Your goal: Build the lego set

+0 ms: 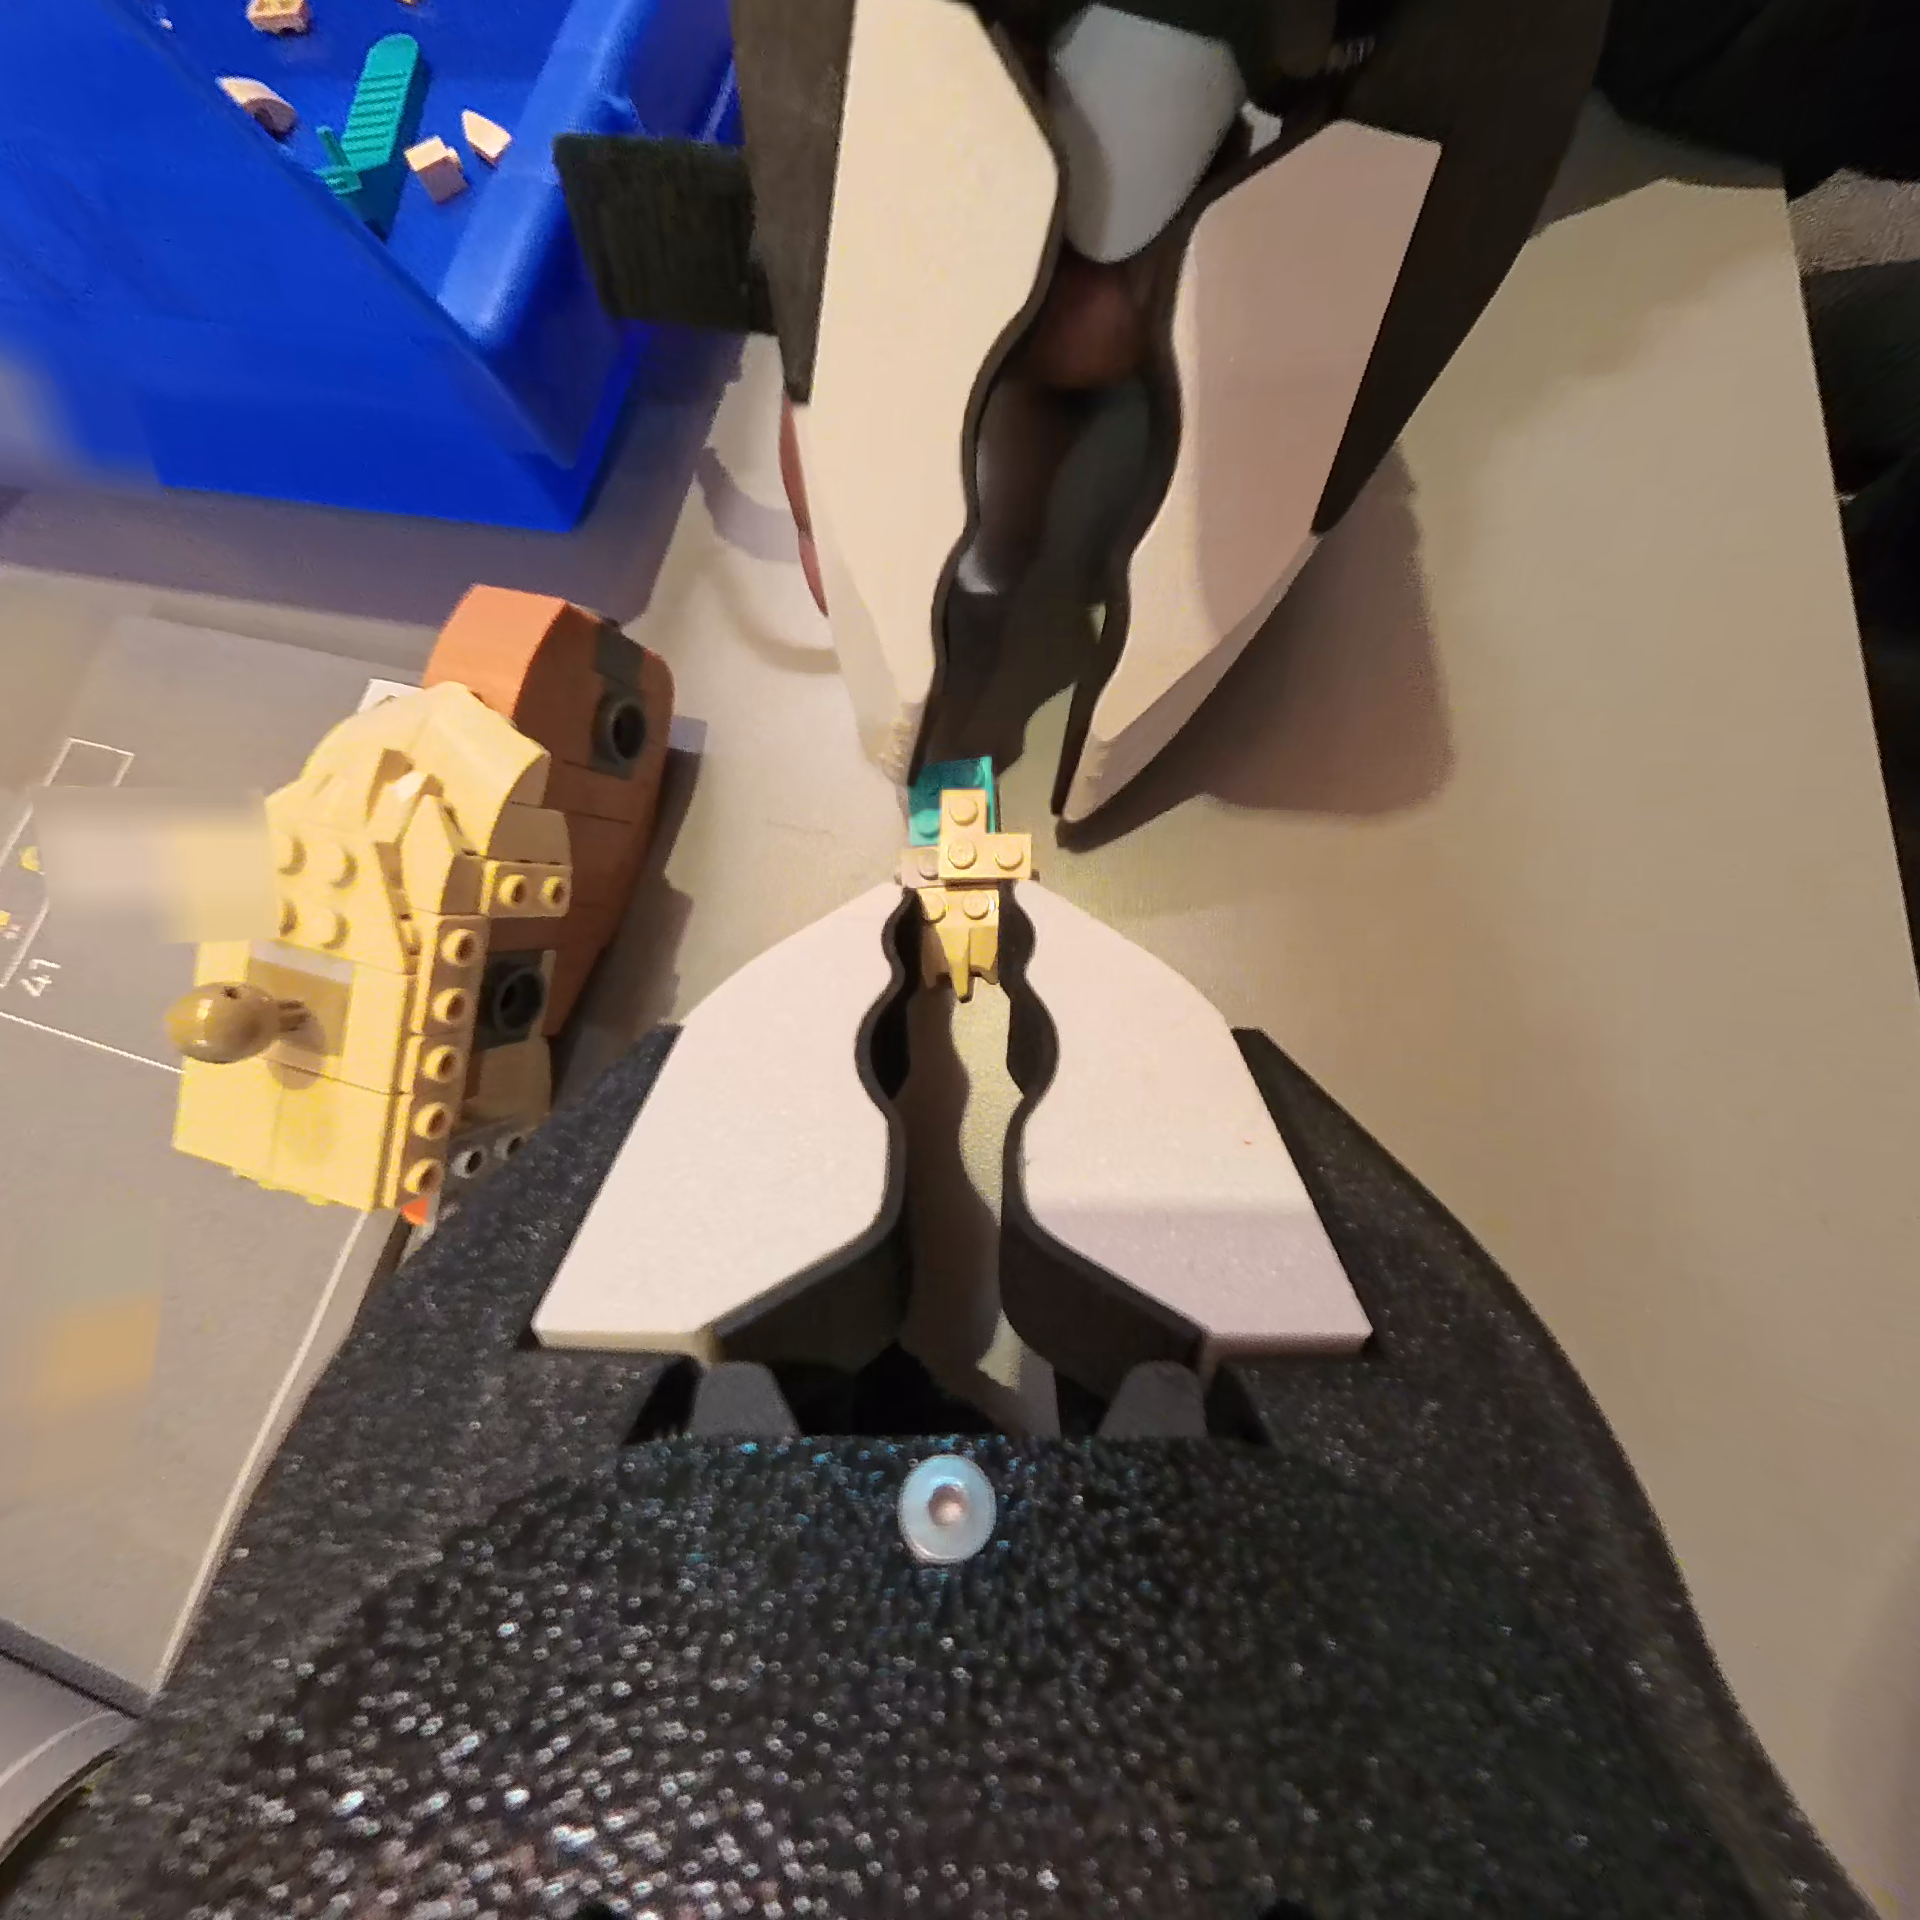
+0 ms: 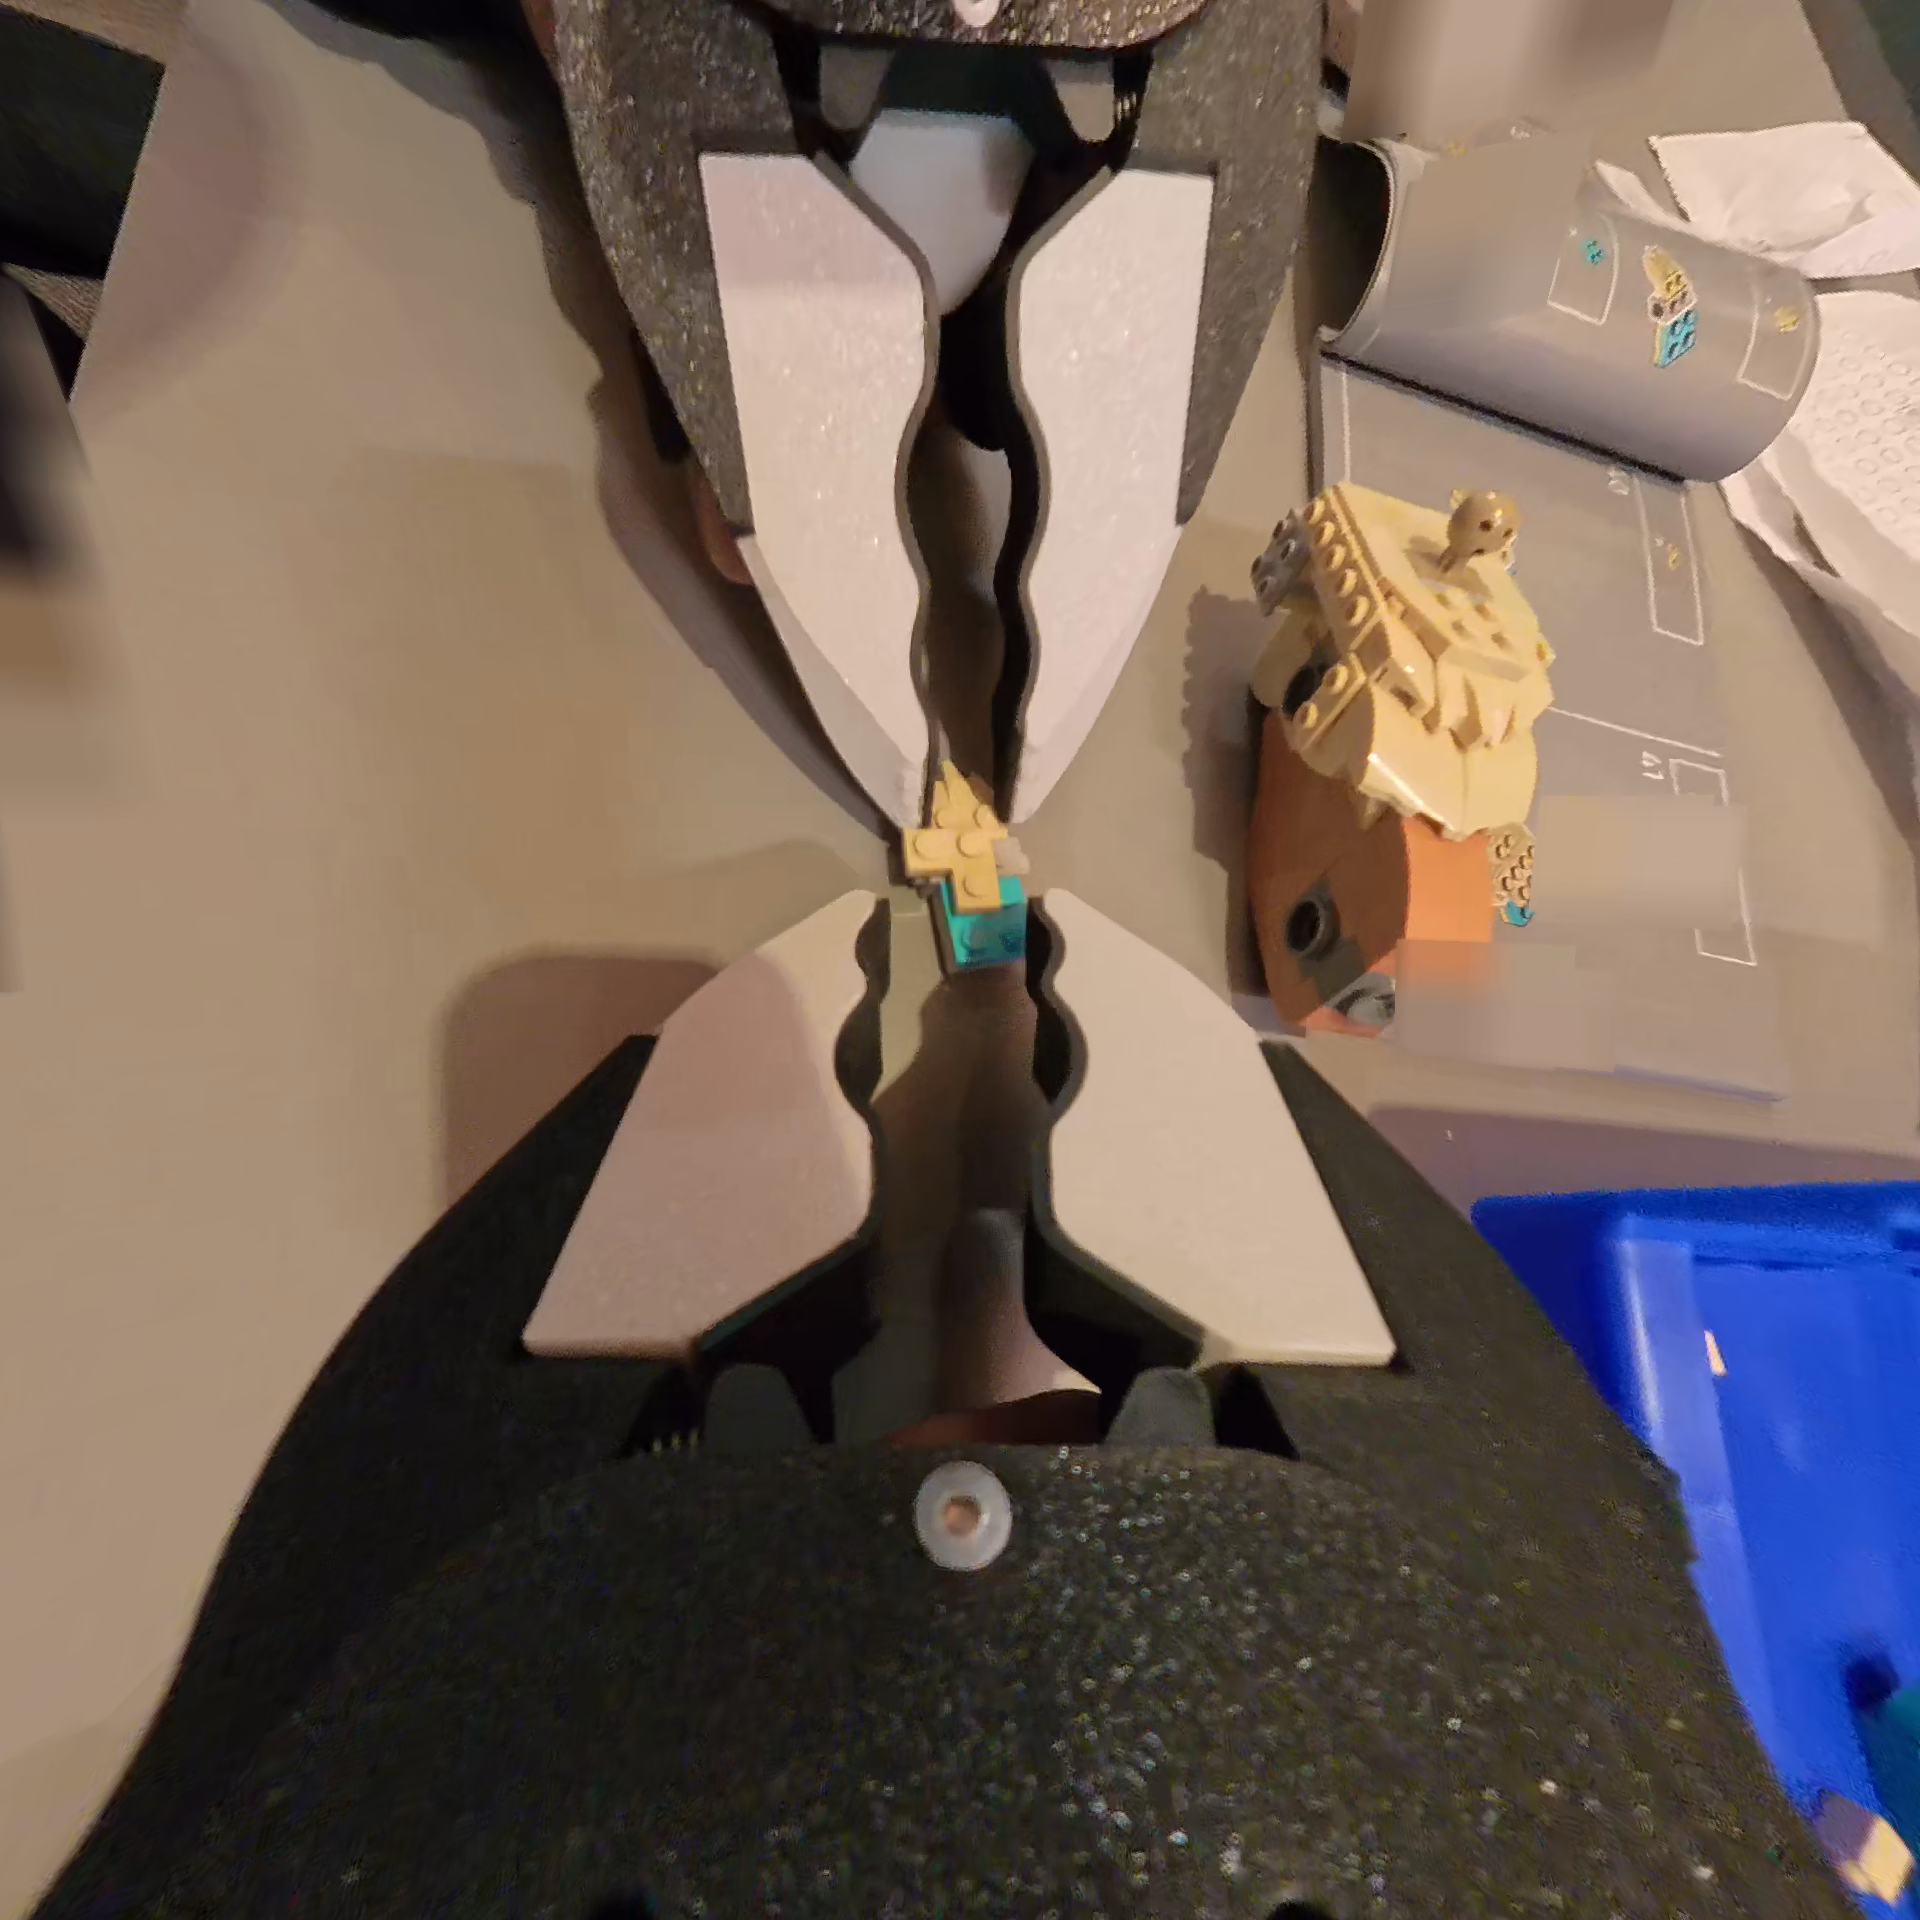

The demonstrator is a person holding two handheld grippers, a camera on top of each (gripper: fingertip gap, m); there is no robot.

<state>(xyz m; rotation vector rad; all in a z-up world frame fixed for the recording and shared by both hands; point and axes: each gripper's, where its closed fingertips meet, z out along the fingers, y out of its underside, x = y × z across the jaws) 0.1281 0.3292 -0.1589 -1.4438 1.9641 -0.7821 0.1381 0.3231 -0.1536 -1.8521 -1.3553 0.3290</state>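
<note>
We find the small brick assembly (image 1: 966,883) midway between our two facing grippers, the part-built model (image 1: 416,935) lying on the instruction sheet (image 1: 156,1299) to its left, and the parts bin (image 1: 312,312) farther left beyond.

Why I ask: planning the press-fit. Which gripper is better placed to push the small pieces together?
Right, probably. The left gripper is clamped on the small tan studded-plate assembly, anchoring it; the right gripper has the teal plastic brick between its fingers, free to push.
</note>
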